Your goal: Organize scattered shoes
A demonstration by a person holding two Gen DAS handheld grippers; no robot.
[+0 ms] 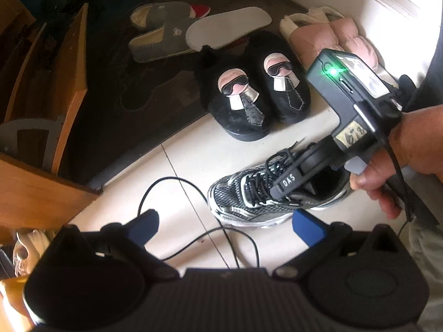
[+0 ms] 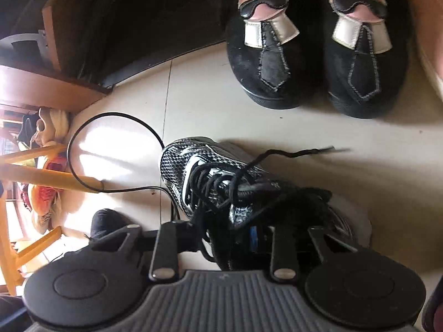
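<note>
A black-and-silver mesh sneaker (image 1: 243, 196) (image 2: 193, 160) with black laces lies on the pale tile floor, toe pointing left. My right gripper (image 1: 279, 191) (image 2: 221, 238), held by a hand, is shut on the sneaker at its tongue and collar, one finger inside the opening. My left gripper (image 1: 227, 222) hovers just in front of the sneaker's toe, open, its blue pads (image 1: 307, 225) wide apart with nothing between them. Beyond the sneaker, a pair of black plush slippers (image 1: 249, 94) (image 2: 318, 63) with a sunglasses-and-tie figure stands side by side.
Pink padded slippers (image 1: 332, 36) sit by the white wall, with grey slippers (image 1: 160, 27) and a white insole (image 1: 227, 25) on a dark mat (image 1: 124, 83). A wooden shoe cabinet (image 1: 41, 188) holding shoes (image 2: 47, 166) stands left. A black cable (image 1: 166, 182) loops over the floor.
</note>
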